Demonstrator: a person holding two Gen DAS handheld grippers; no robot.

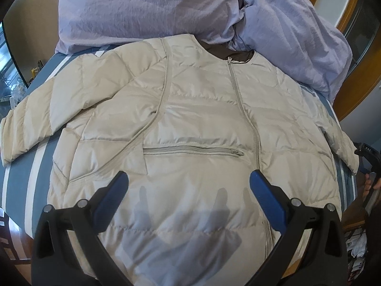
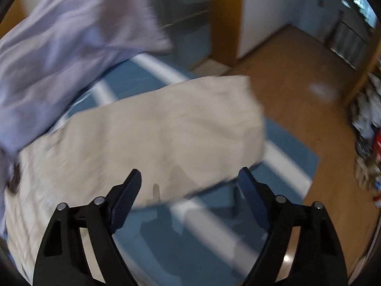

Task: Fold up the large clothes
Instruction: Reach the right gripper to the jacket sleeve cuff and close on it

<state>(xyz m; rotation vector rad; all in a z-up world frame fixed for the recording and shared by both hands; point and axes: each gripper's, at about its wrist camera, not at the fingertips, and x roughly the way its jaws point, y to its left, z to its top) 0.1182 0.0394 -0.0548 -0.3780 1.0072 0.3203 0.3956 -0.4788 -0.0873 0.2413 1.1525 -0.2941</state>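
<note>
Since the jacket lies flat and face up with both sleeves spread, the fold proper looks not yet begun, and the placements read like this, near to far:

Left gripper (image 1: 188, 178): jaws wide apart, nothing between the pads; it hangs steeply over the lower front of the jacket, its shadow falling on the fabric below, which suggests it is above the cloth and not pressing it.

Jacket hem and body (image 1: 190, 214): a cream quilted down jacket, zipped shut, its lower front filling the space under the left jaws; the fabric runs beneath both fingers but is not pinched.

Chest pocket zip (image 1: 193, 151): just beyond the left fingertips, running across the panel.

Right gripper (image 2: 189, 178): jaws well apart and holding nothing; the view is smeared, so fine contact cannot be told.

Right sleeve (image 2: 166, 128): lies across the striped sheet, its lower edge passing between and just ahead of the right fingers, the cuff end towards the bed's edge; probably the first part to be gathered in over the body.

Striped sheet (image 2: 190, 250): blue with white bands, bare directly under the right jaws.

Left sleeve (image 1: 35, 119): spread outward to the far side, well apart from either gripper, left flat so it can be folded in later.

Collar (image 1: 228, 53): dark lining showing at the neck, at the far end of the zip.

Lilac duvet (image 1: 142, 9): bunched at the head of the bed, touching the collar end, pushed back to give the jacket room.
</note>
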